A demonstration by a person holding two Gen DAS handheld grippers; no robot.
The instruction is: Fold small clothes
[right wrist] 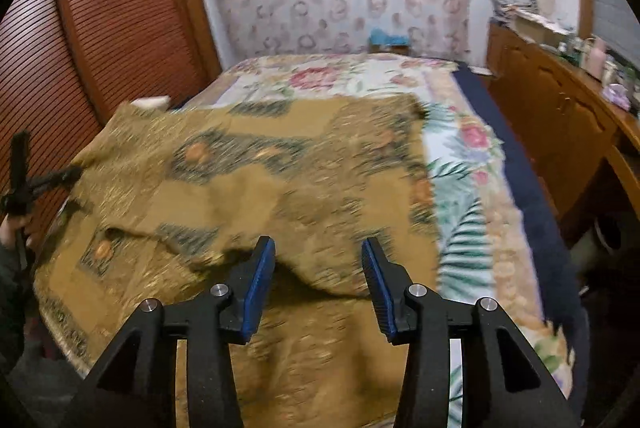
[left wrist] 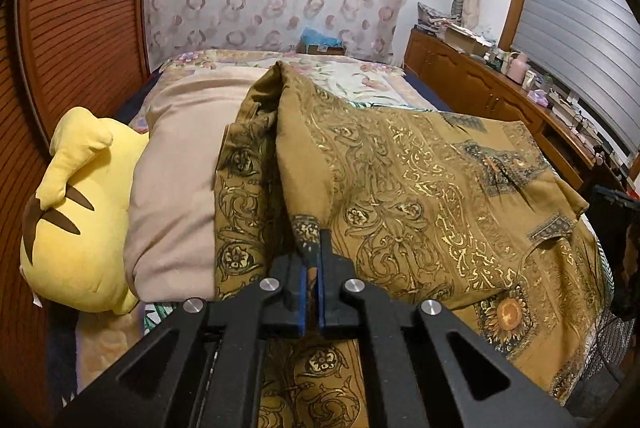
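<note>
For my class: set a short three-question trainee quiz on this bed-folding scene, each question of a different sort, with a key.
1. True or false: the left gripper is shut on the patterned brown garment.
2. Are the right gripper's jaws A) pinching cloth, B) open with nothing between them, or C) holding a plush toy?
3. Fill in: left of the beige pillow lies a ____ plush toy.

Key: 1 true; 2 B; 3 yellow.
</note>
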